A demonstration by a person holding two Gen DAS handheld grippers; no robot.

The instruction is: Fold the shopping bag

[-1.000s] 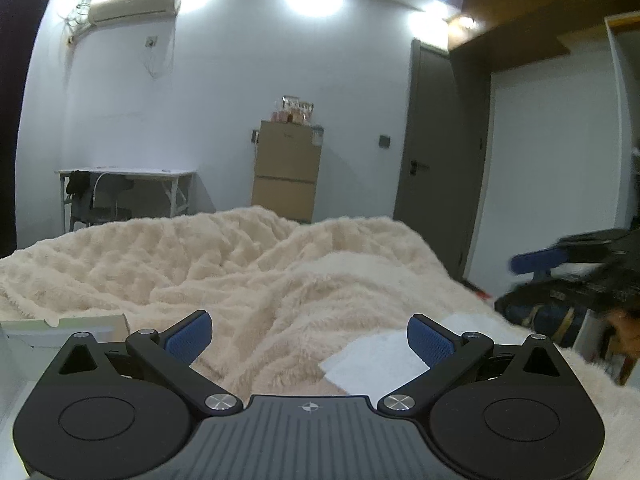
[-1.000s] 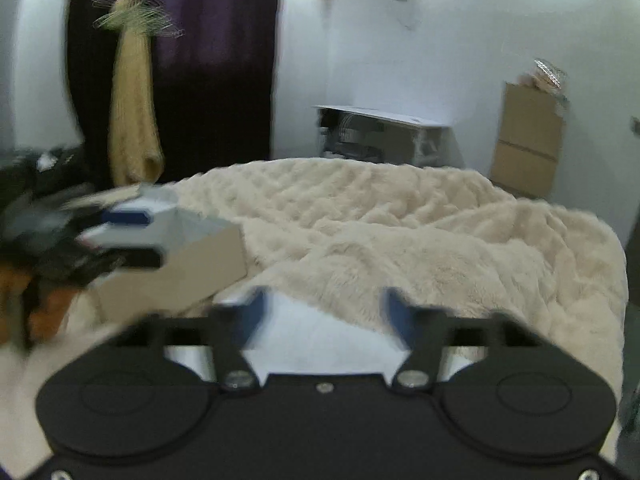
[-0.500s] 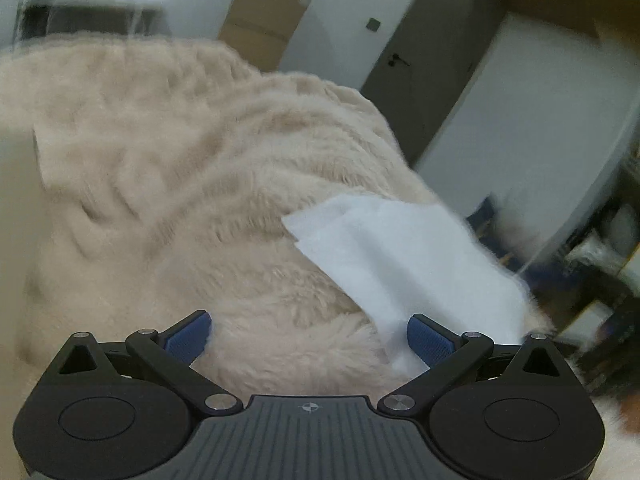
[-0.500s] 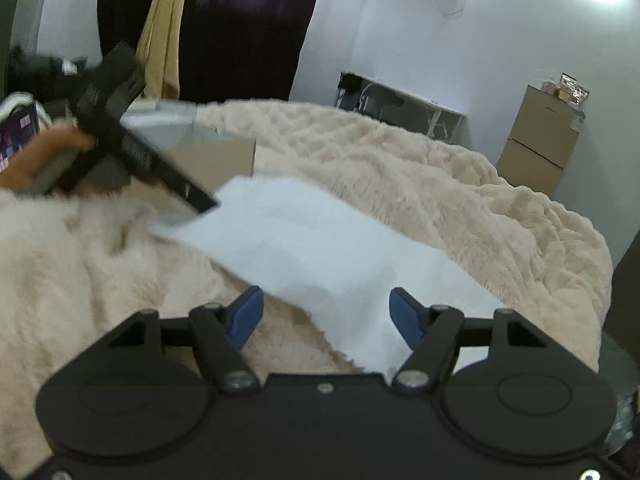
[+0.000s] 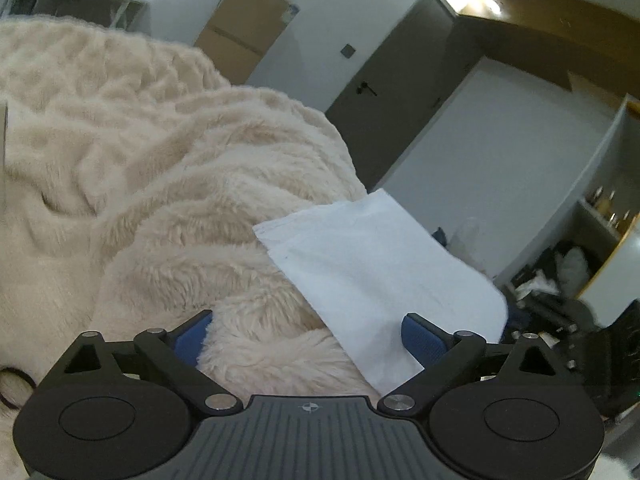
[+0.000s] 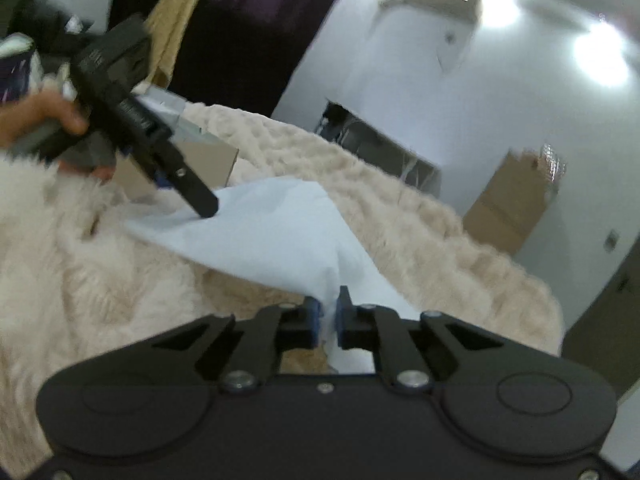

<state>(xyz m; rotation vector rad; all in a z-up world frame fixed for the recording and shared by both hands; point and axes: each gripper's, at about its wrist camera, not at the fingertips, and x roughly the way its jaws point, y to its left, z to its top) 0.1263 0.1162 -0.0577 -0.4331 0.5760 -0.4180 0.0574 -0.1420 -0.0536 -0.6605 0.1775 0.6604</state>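
A white shopping bag (image 5: 380,264) lies flat on a fluffy cream blanket (image 5: 152,184). My left gripper (image 5: 306,334) is open, its blue pads on either side of the bag's near corner, just above the blanket. In the right wrist view my right gripper (image 6: 329,316) is shut on the near edge of the bag (image 6: 264,240), which rises in a crease into the pads. The left gripper (image 6: 204,208) shows there too, held by a hand, its tip at the bag's far edge.
A cardboard box (image 6: 200,160) sits on the blanket behind the bag. A brown cabinet (image 5: 248,32) and a dark door (image 5: 384,92) stand beyond the bed. Clutter and shelves (image 5: 568,272) lie past the bed's right edge.
My right gripper has closed on the bag's near edge. My left gripper has tilted down and moved to the bag's corner, still open.
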